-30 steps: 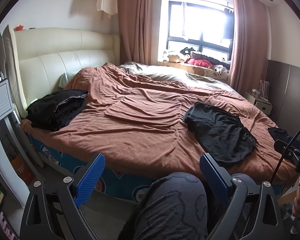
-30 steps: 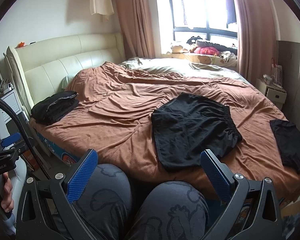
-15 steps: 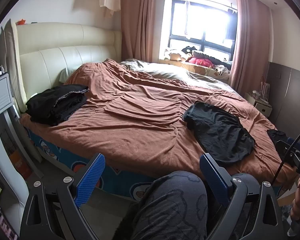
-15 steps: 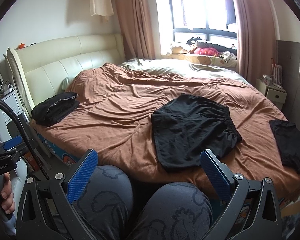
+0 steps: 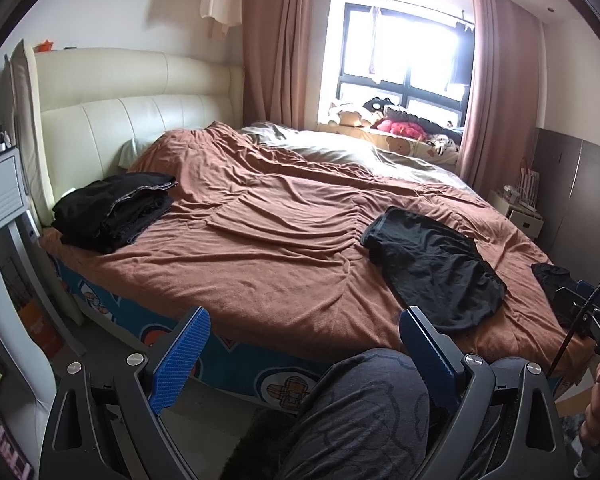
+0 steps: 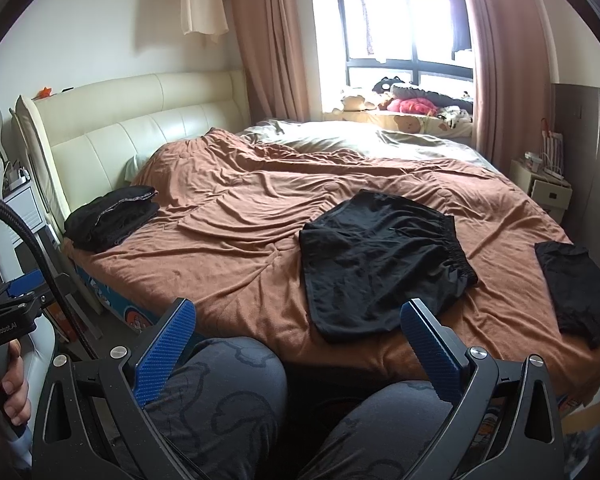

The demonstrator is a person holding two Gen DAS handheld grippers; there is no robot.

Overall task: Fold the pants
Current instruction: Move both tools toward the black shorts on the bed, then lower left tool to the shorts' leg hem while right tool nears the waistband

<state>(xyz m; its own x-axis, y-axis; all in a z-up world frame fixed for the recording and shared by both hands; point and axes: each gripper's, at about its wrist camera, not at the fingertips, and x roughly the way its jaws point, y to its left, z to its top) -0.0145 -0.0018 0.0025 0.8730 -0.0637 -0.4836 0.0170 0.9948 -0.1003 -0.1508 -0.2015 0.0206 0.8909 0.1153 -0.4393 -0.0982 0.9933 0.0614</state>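
A pair of black shorts (image 6: 380, 264) lies spread flat on the brown bedspread (image 6: 236, 248), near the bed's front edge; in the left wrist view the black shorts (image 5: 432, 264) sit to the right. My left gripper (image 5: 304, 354) is open and empty, held low in front of the bed over a knee. My right gripper (image 6: 298, 348) is also open and empty, just short of the shorts' near hem. A stack of folded black clothes (image 6: 108, 218) rests by the headboard. Another black garment (image 6: 580, 280) lies at the bed's right edge.
The person's knees in grey patterned trousers (image 6: 228, 408) fill the foreground. A cream headboard (image 5: 132, 116) stands at the left, with a white cabinet (image 5: 0, 192) beside it. A nightstand (image 6: 548, 192) is at the far right, and soft toys (image 6: 404, 102) line the window sill.
The left wrist view has tilted and shifted slightly, so the bed sits lower and nearer. The right gripper has barely moved. Both stay open, and the clothes lie unmoved.
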